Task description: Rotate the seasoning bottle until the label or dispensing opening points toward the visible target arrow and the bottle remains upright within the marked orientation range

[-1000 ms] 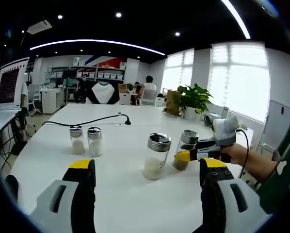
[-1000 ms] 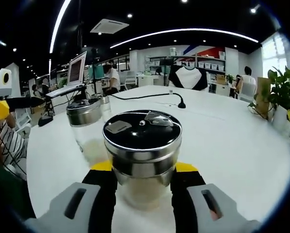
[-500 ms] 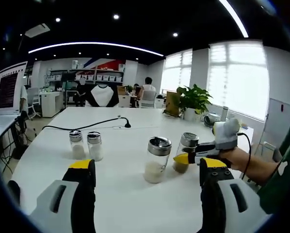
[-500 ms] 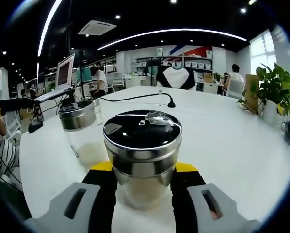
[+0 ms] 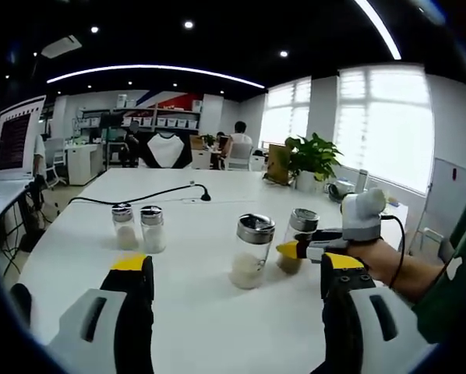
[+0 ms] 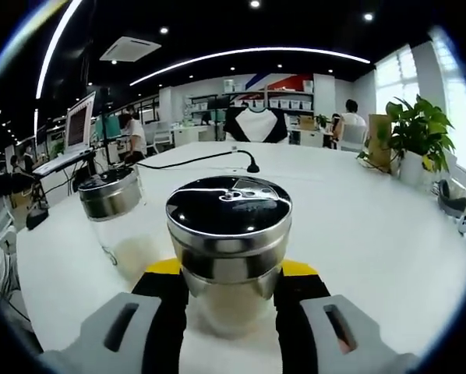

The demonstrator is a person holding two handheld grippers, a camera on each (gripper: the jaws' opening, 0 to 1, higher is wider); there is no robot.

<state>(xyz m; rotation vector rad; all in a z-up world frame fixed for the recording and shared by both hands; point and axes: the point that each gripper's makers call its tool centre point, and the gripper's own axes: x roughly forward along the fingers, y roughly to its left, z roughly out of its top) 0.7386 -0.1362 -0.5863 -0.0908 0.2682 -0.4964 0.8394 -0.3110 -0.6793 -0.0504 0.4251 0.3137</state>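
The seasoning bottle (image 6: 228, 214), glass with a shiny metal lid and a small flap on top, stands upright on the white table (image 6: 373, 234). My right gripper (image 6: 230, 273) is shut on its glass body just under the lid. In the left gripper view the same bottle (image 5: 301, 234) holds brown seasoning, and the right gripper (image 5: 292, 251) reaches it from the right, held by a person's hand. My left gripper (image 5: 236, 263) is open above the table's near side, well short of the bottles, with nothing between its jaws.
A second metal-lidded bottle (image 5: 252, 251) with white contents stands just left of the held one (image 6: 111, 204). Two small shakers (image 5: 138, 227) sit further left. A black cable (image 5: 143, 196) crosses the far table. A potted plant (image 5: 311, 160) and a monitor (image 5: 16, 136) flank the table.
The right gripper has swung with the bottle still in it, so the room and the neighbouring bottle have slid left in its view. The left gripper has stayed nearly still.
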